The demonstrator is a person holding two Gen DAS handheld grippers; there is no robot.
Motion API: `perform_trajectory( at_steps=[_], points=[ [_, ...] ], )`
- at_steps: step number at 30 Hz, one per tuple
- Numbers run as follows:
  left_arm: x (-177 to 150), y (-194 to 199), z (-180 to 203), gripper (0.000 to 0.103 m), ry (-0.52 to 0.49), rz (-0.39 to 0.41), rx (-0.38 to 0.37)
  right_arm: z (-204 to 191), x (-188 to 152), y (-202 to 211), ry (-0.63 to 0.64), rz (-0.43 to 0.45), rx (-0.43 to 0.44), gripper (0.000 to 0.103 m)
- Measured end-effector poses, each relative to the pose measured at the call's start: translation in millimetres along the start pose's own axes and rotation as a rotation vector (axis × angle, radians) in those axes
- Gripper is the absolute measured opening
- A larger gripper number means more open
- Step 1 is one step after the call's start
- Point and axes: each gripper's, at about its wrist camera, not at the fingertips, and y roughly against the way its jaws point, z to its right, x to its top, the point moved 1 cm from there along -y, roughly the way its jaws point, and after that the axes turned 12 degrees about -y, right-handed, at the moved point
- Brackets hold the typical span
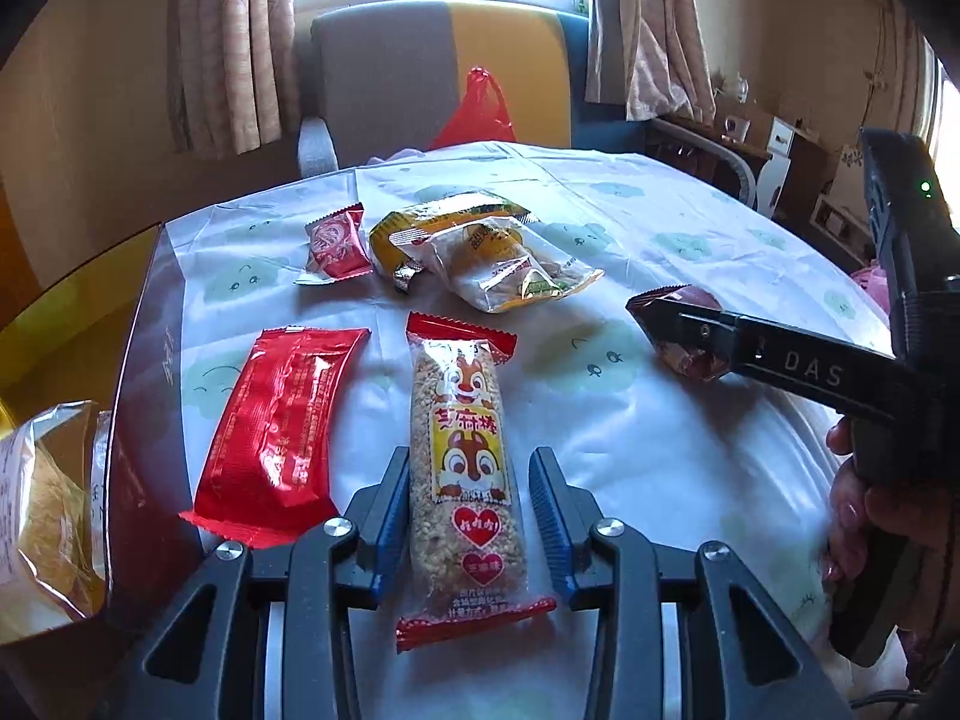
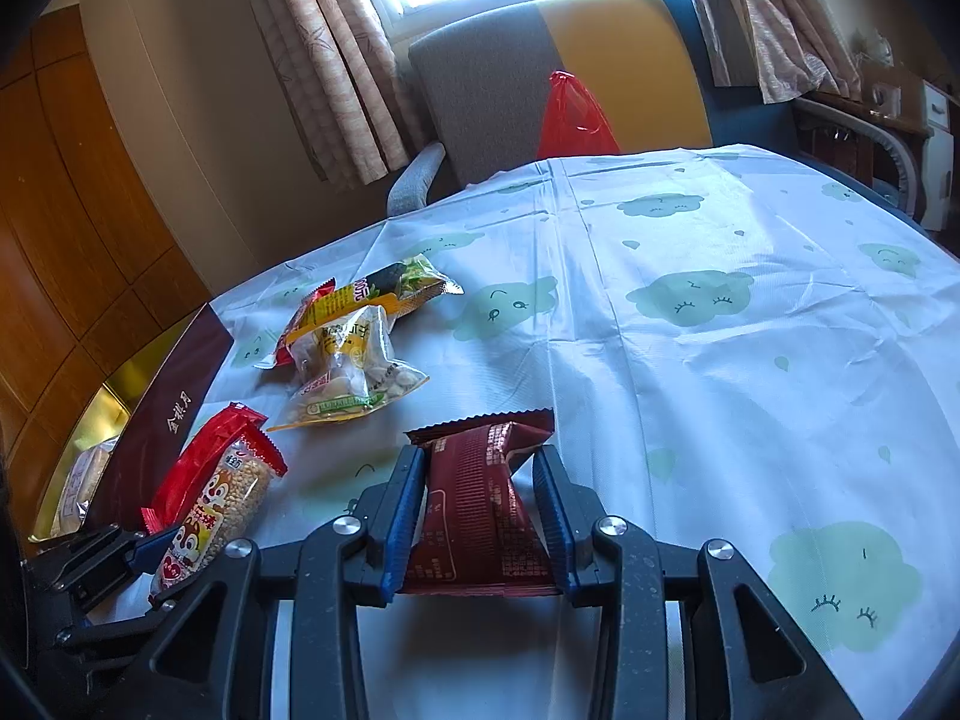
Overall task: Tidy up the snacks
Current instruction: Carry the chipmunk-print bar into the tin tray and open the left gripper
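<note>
In the left wrist view your left claw straddles the cereal bar, which lies lengthwise on the worktop. The left pad touches the wrapper; a thin gap shows on the right, so the pinch looks not quite made. You seem to be at the pick-up step for this bar. Next, finish the squeeze, lift it straight up, and carry it left to the open box, whose dark wall stands just beside the red packet. That packet lies close on the bar's left, so lift before you swing. Farther back sit a small red packet and a heap of yellow and clear bags, well clear of your path. The right claw hangs off to the right, pinching a dark red packet

In the right wrist view your right claw is pressed onto the dark red packet, held above the cloth. The left claw and the cereal bar sit low on the left, between you and the box. Let the left go first. To the right the worktop is bare up to its curved edge, so wait there
</note>
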Motion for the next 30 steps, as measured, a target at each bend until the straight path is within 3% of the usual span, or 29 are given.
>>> perform_trajectory(
  at_steps=[3,18,30],
  points=[
    [-3.1,3.1,0.3,0.031,0.004,0.011,-0.003,0.0,0.1,-0.2,0.001,0.001,0.000,0.038],
    [-23.0,31.6,2.8,0.030,0.053,0.079,-0.083,0.2,-0.1,-0.5,0.009,0.004,-0.006,0.038],
    [-19.7,74.0,-8.4,0.030,0.071,0.184,-0.071,-1.7,-1.5,6.5,0.030,0.043,-0.005,0.035]
  ],
)
